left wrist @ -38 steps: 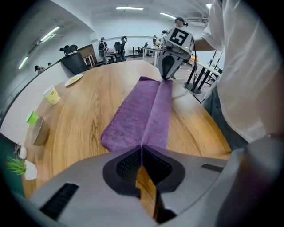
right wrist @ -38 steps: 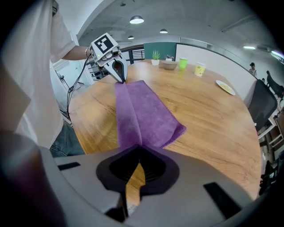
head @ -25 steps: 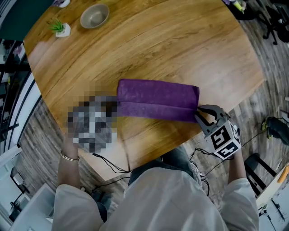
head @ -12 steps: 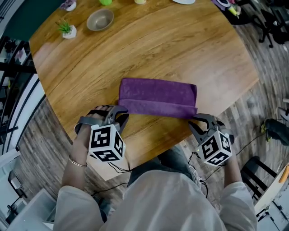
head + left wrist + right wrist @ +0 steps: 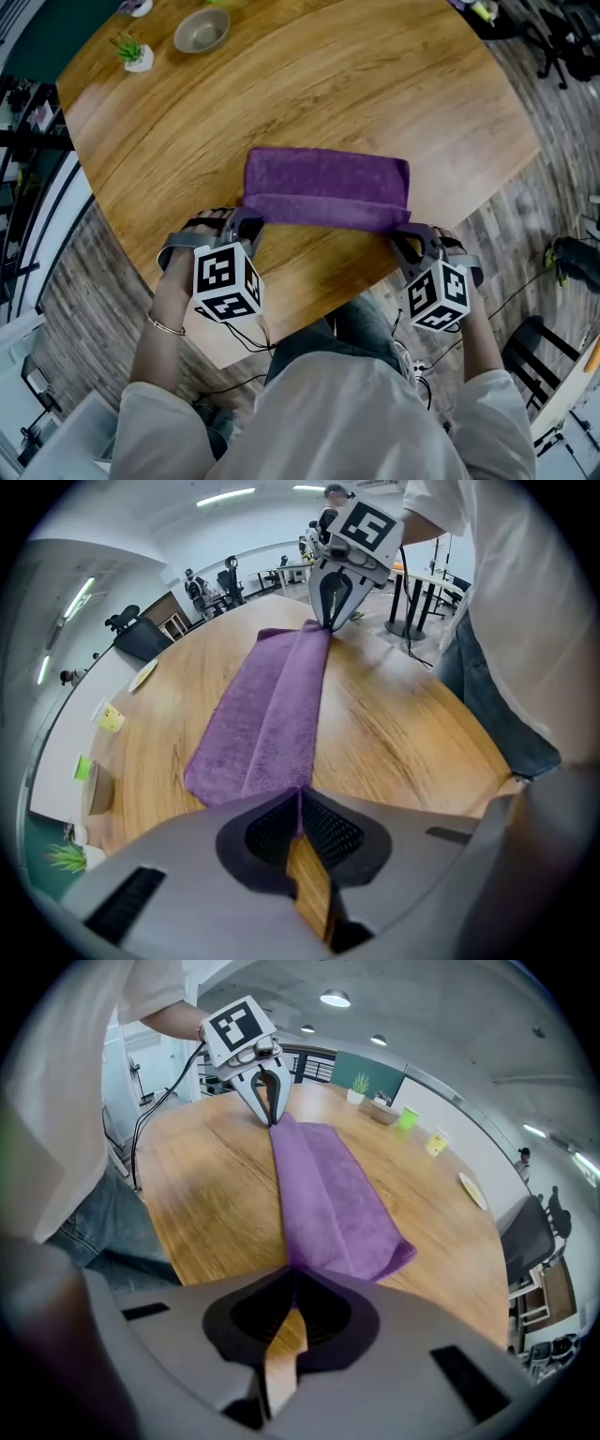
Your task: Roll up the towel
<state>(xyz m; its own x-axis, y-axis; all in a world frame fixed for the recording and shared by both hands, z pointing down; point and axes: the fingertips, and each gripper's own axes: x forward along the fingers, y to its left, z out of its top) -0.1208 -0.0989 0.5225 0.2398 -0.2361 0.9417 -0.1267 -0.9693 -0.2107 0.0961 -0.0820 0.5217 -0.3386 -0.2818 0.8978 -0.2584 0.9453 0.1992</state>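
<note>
While both claws point steeply down at the table (image 5: 328,84), the head view shows the purple towel (image 5: 323,183) stretched flat between them, its long fold line running from one claw to the other. The left claw (image 5: 246,223) is on the towel's near corner at its own side, and the right claw (image 5: 410,239) is on the near corner opposite. A bowl (image 5: 201,31) and a small plant (image 5: 131,54) stand well beyond the left claw, at the table's far edge.

From the left gripper view, the left claw (image 5: 298,801) has its jaws closing to a tight pinch, with a thin edge of towel (image 5: 262,714) caught between the pads. The cloth runs straight away from this claw across the table (image 5: 394,733) to the right claw (image 5: 330,621), which nips the far end.

Seen in the right gripper view, the right claw (image 5: 293,1283) is likewise closing hard, and a sliver of towel (image 5: 328,1194) sits between its pads. The cloth leads off to the left claw (image 5: 270,1110), narrow there and wider near this claw, where one flap spreads to the side. The plant (image 5: 359,1085) stands well past the left claw.
</note>
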